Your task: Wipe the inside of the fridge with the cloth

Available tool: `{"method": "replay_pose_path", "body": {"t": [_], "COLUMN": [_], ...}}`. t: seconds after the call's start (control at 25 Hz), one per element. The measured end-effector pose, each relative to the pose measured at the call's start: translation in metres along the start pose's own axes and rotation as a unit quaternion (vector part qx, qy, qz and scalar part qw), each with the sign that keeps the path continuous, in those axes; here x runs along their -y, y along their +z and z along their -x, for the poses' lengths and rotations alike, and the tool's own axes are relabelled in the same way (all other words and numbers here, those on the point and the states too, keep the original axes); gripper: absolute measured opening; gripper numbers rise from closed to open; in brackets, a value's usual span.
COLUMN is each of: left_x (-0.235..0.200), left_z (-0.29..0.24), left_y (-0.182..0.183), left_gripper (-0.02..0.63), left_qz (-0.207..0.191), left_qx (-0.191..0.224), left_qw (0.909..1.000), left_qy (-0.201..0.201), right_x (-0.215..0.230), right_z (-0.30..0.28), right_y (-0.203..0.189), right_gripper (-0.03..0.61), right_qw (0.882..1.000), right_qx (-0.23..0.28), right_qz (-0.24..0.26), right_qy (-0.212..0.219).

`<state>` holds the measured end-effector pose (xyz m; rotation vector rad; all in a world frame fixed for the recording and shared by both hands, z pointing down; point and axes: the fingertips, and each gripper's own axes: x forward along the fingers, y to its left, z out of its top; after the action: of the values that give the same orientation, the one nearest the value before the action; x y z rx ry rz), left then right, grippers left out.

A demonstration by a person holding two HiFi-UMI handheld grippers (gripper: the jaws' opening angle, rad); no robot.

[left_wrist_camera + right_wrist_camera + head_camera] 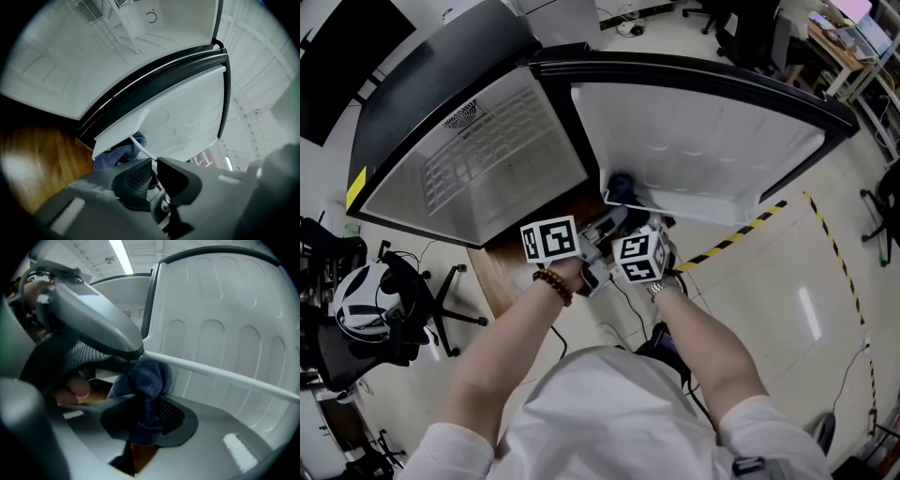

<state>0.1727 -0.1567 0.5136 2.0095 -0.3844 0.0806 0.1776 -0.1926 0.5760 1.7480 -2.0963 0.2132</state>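
Observation:
The small black fridge (pixel 431 112) stands open, its white inside (pixel 487 159) and wire shelf (pixel 112 28) showing. Its door (pixel 703 141) swings out to the right, with a white inner liner (pixel 225 333) and a white rail (pixel 225 376). My right gripper (pixel 140 383) is shut on the blue cloth (pixel 149 376), pressed against the rail at the door's lower inner corner (pixel 622 186). The left gripper view shows the cloth (pixel 119 154) bunched under the liner's edge. Just left of the cloth, my left gripper (pixel 153 169) has its jaws nearly together and nothing between them.
The fridge rests on a wooden surface (pixel 502 272). An office chair (pixel 412 309) with a white headset stands to the left. Yellow-black tape (pixel 741 234) runs across the floor on the right, and cables lie near my feet.

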Motion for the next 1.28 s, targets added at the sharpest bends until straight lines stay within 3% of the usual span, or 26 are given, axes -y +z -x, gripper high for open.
{"method": "replay_pose_path", "body": {"t": [0.2, 0.68, 1.28], "left_x": [0.000, 0.003, -0.005], "left_z": [0.001, 0.001, 0.002], "left_y": [0.000, 0.004, -0.002], "left_gripper": [0.038, 0.032, 0.028], "left_qz": [0.000, -0.001, 0.010], "left_qx": [-0.006, 0.003, 0.009], "left_qw": [1.0000, 1.0000, 0.9999], "left_qy": [-0.002, -0.007, -0.003], "right_x": [0.004, 0.054, 0.138], "right_z": [-0.011, 0.009, 0.067], "right_y": [0.004, -0.015, -0.060], "right_gripper": [0.089, 0.089, 0.089], "right_qw": [1.000, 0.997, 0.983], "right_qx": [0.002, -0.023, -0.066], "right_qz": [0.002, 0.006, -0.027], "right_qy": [-0.007, -0.070, -0.170]}}
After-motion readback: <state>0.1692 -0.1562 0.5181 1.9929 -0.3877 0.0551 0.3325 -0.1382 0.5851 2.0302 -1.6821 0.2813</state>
